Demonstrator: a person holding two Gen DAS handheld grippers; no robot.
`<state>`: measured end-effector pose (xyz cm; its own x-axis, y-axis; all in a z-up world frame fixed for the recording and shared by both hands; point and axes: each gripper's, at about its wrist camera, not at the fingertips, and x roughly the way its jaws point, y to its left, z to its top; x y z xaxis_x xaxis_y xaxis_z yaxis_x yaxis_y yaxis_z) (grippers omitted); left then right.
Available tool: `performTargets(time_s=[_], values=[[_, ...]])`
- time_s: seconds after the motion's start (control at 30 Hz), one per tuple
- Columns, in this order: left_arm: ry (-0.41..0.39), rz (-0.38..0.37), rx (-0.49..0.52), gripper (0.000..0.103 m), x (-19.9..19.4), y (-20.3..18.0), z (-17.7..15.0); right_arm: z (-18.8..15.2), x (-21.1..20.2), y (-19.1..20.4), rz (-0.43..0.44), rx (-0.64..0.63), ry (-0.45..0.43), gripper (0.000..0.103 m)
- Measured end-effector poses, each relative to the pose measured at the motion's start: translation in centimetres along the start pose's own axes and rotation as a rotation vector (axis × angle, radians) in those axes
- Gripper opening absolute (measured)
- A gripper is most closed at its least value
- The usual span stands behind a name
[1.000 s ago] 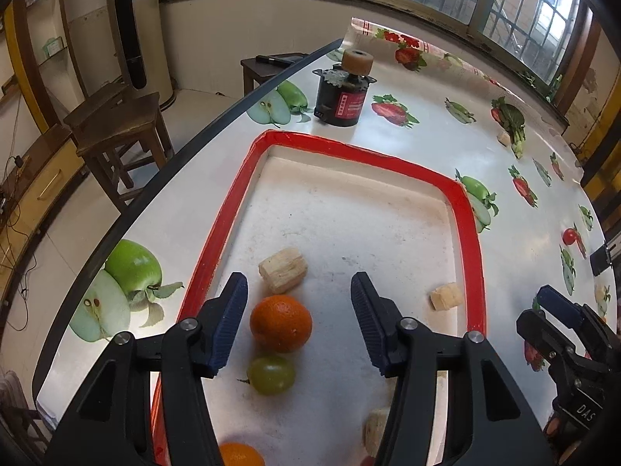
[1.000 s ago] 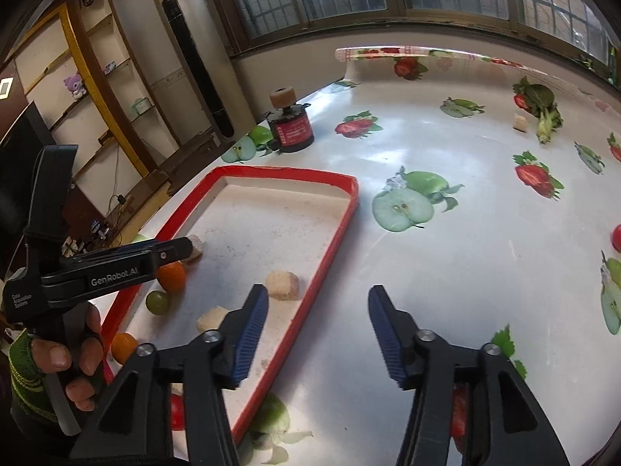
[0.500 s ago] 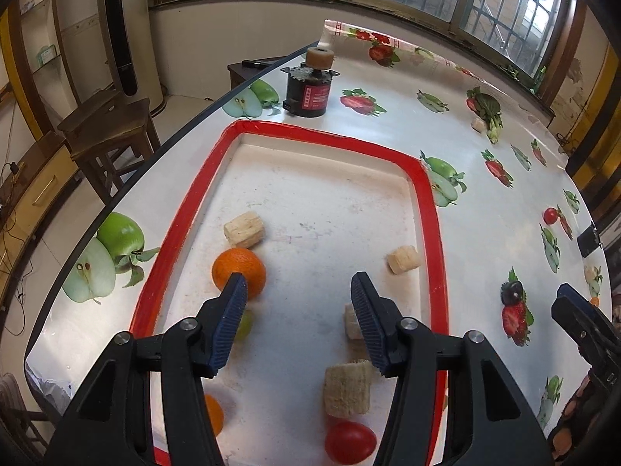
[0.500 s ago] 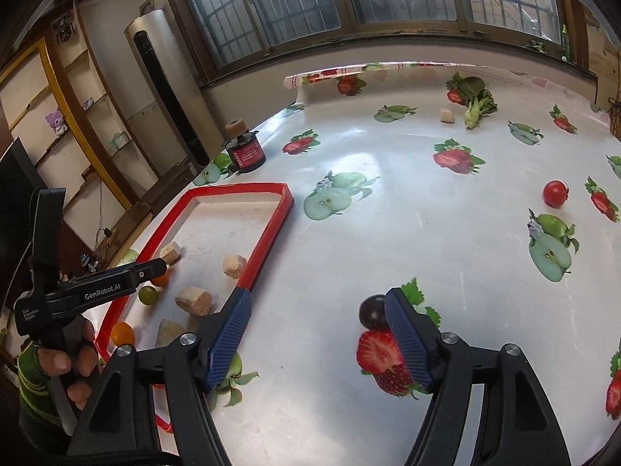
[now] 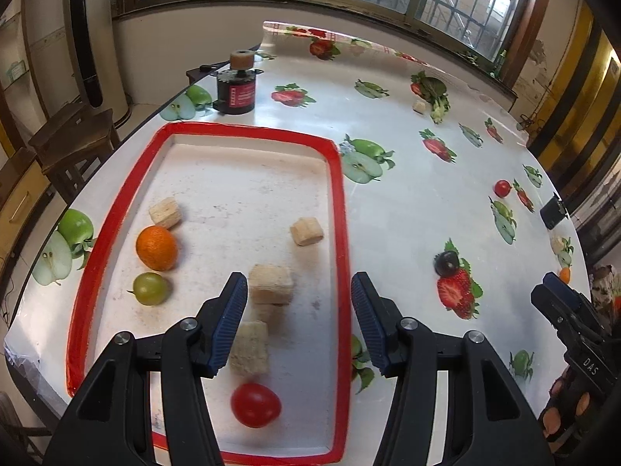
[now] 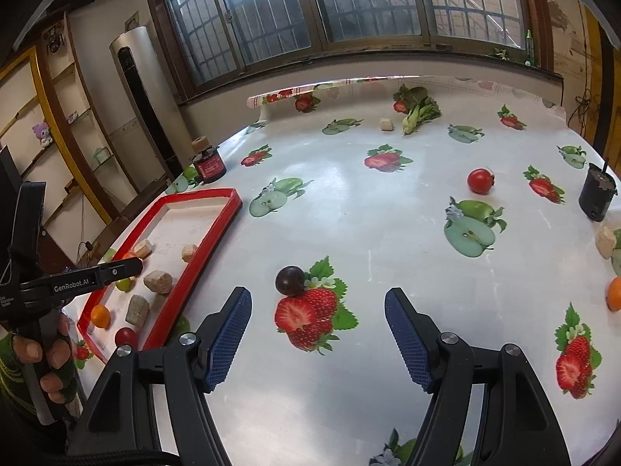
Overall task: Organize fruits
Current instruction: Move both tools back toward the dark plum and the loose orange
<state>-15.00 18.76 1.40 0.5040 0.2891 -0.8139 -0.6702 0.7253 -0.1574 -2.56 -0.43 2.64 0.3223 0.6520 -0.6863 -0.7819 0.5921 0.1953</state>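
My left gripper (image 5: pixel 299 322) hangs over the near half of the red-rimmed white rectangular tray (image 5: pixel 341 209), jaws apart with nothing between the pads. My right gripper (image 6: pixel 318 336) hangs over the white fruit-print tablecloth (image 6: pixel 349 217) to the right of the tray, jaws apart and empty.

Fruit in the tray: a round orange with pebbled skin (image 5: pixel 156 247) near the left rim, a small smooth green fruit (image 5: pixel 150 288) just in front of it, and a glossy red tomato (image 5: pixel 255 405) near the front rim. A second small orange (image 6: pixel 100 315) shows in the right wrist view at the tray's near-left corner. Several beige, rough-faced blocks (image 5: pixel 269 283) lie among the fruit.

Fruit outside the tray: a dark purple round plum (image 6: pixel 289 280) rests on the cloth touching a printed strawberry, ahead of the right gripper. A red tomato (image 6: pixel 480 181) sits towards the cloth's right side, and an orange (image 6: pixel 615 294) lies at its right edge.

Compared with a second ago, both views have shifted rightwards: the left view then centred on the orange between the pads, and the right gripper then straddled the tray's right rim with narrower jaws.

Readable writing: "GenRobot.AI" on the left gripper body in the right wrist view, and "DAS" on the right gripper body in the left wrist view. The red label on the black cylindrical motor (image 5: pixel 236 93) beyond the tray's far rim is illegible.
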Motion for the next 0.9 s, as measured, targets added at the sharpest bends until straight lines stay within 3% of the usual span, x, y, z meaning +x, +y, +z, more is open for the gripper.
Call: performTargets(time_s=[0.23, 0.4, 0.73, 0.9], values=[[0.02, -0.053, 0.051, 0.054, -0.1, -3.3, -0.7, -0.7, -1.1, -1.9, -0.03, 0.004, 0.005, 0.074], [0.027, -0.082, 0.073, 0.054, 0.0, -5.1, -1.1, -1.4, -1.8, -2.7, -0.1, -0.015, 0.007, 0.074], [0.046, -0.14, 0.117, 0.054, 0.4, -7.8, -1.7, -1.9, -4.7, -7.5, -0.134, 0.131, -0.015, 0.074], [0.047, -0.182, 0.151, 0.054, 0.8, -9.5, -1.8, -2.5, -6.1, -9.7, -0.221, 0.146, -0.031, 0.074]])
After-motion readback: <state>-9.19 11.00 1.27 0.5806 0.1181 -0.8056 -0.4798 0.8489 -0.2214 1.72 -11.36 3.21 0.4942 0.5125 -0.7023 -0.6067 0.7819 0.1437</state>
